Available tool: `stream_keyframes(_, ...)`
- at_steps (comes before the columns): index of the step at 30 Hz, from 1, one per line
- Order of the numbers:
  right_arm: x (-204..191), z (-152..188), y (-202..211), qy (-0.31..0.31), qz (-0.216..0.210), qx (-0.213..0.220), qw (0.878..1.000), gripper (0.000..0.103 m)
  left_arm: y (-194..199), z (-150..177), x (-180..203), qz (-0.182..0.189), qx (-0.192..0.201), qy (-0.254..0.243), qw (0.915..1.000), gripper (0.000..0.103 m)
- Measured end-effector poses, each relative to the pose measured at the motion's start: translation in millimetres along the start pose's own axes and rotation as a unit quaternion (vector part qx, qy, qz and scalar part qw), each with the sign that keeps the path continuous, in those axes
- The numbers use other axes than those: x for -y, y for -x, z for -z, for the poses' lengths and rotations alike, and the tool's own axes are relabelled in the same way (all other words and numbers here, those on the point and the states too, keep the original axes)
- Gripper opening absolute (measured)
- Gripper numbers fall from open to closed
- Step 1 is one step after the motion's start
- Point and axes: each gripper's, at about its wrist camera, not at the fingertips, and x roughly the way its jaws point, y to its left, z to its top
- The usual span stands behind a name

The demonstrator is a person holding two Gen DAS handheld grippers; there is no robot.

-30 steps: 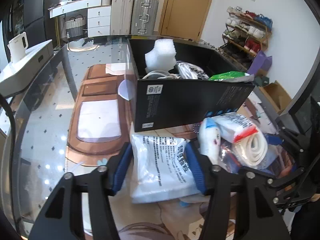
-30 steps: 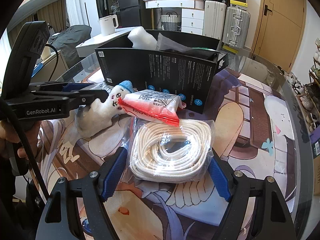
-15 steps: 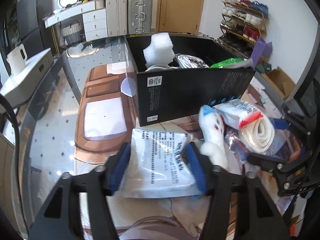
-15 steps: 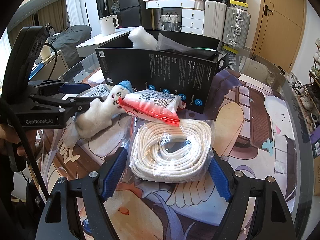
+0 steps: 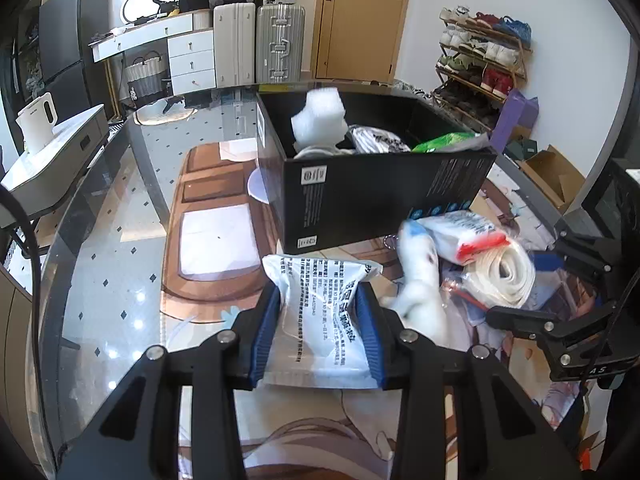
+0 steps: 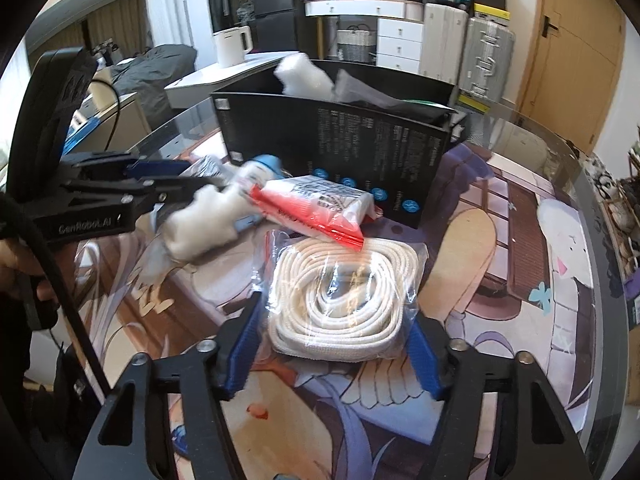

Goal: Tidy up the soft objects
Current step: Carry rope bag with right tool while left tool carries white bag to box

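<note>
My left gripper (image 5: 320, 316) is shut on a white printed soft pack (image 5: 324, 312) and holds it above the mat, in front of the black box (image 5: 372, 196). The box holds white foam (image 5: 318, 120), a silver bag and a green bag. My right gripper (image 6: 336, 348) is open, its fingers either side of a bagged coil of white rope (image 6: 344, 296) lying on the mat. A white plush toy (image 6: 212, 216) and a red-and-white pack (image 6: 320, 208) lie between the rope and the box. The left gripper also shows in the right wrist view (image 6: 160, 184).
The glass table (image 5: 120, 208) carries a printed anime mat (image 6: 500, 240). A white kettle (image 6: 232, 44) stands on a side unit to the left. Suitcases, drawers, a door and a shoe rack stand beyond the table.
My left gripper closed on the white printed pack and lifted it off the mat. The plush toy shifted as the pack came up. My right gripper stayed open around the rope.
</note>
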Motion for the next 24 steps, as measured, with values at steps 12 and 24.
stream_keyframes(12,-6,-2,30,0.015,-0.006,0.036,0.999,0.055,23,-2,-2,0.001,0.027,0.012,0.9996,0.038)
stream_keyframes(24,-9,-9,57,0.017,-0.005,0.074,0.997,0.055,45,-4,-6,-0.002,0.054,0.019,0.9983,0.038)
